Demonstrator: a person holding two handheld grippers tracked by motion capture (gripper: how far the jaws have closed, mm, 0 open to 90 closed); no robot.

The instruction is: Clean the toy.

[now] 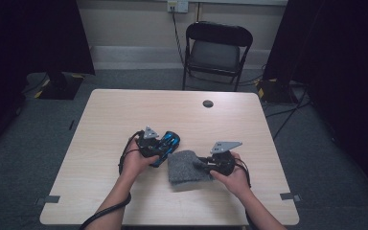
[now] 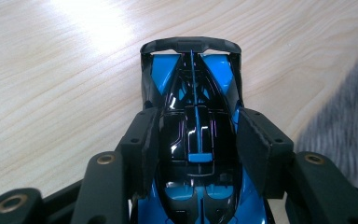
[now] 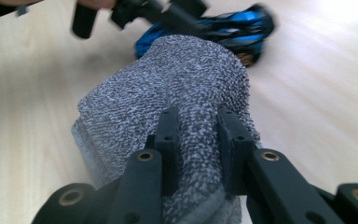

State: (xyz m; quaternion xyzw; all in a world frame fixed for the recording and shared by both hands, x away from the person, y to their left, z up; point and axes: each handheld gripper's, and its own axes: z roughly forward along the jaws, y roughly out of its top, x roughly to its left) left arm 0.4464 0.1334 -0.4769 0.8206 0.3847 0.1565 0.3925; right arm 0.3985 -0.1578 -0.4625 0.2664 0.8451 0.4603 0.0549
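Observation:
A blue and black toy car (image 1: 168, 143) lies on the wooden table (image 1: 124, 115), and my left gripper (image 1: 160, 147) is shut on it. In the left gripper view the two pads (image 2: 145, 140) press on the flanks of the toy car (image 2: 193, 93), whose rear wing points away from me. My right gripper (image 1: 199, 163) is shut on a folded grey cloth (image 1: 186, 166) that lies just right of the car. In the right gripper view the grey cloth (image 3: 168, 93) bulges between the pads (image 3: 230, 140), with the toy car (image 3: 233, 28) and my left gripper beyond it.
A round black cap (image 1: 207, 103) sits in the table near its far edge. A black folding chair (image 1: 218, 50) stands behind the table. Tape marks (image 1: 48, 199) lie at the front corners. Cables trail on the floor at the right.

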